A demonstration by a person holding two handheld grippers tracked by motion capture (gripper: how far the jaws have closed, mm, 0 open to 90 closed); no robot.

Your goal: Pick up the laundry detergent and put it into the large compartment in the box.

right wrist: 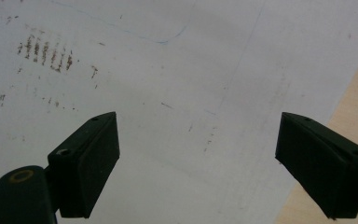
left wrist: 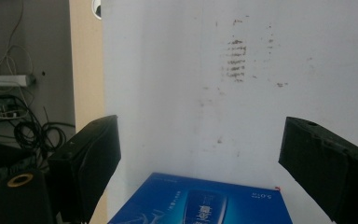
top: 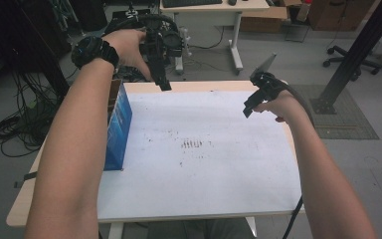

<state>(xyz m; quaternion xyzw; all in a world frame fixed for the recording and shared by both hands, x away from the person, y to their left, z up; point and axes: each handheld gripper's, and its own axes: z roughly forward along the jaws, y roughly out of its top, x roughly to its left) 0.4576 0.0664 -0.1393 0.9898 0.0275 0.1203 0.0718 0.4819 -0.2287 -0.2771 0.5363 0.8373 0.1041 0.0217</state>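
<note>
Blue printed cardboard box [top: 118, 127] stands at the 9 o'clock edge of the white-papered table [top: 204, 189], long axis 12-to-6. Left gripper [top: 163, 82] hovers above its far end, jaws released, empty. Right gripper [top: 248, 107], jaws also released, well apart at 3 o'clock.

A pale wooden tabletop [top: 151, 87] carried a stained white sheet [top: 204, 164] and, at frame left, a blue box [top: 118, 127].

1 blue box [top: 118, 124], 1 white sheet [top: 204, 164], 2 grippers.
</note>
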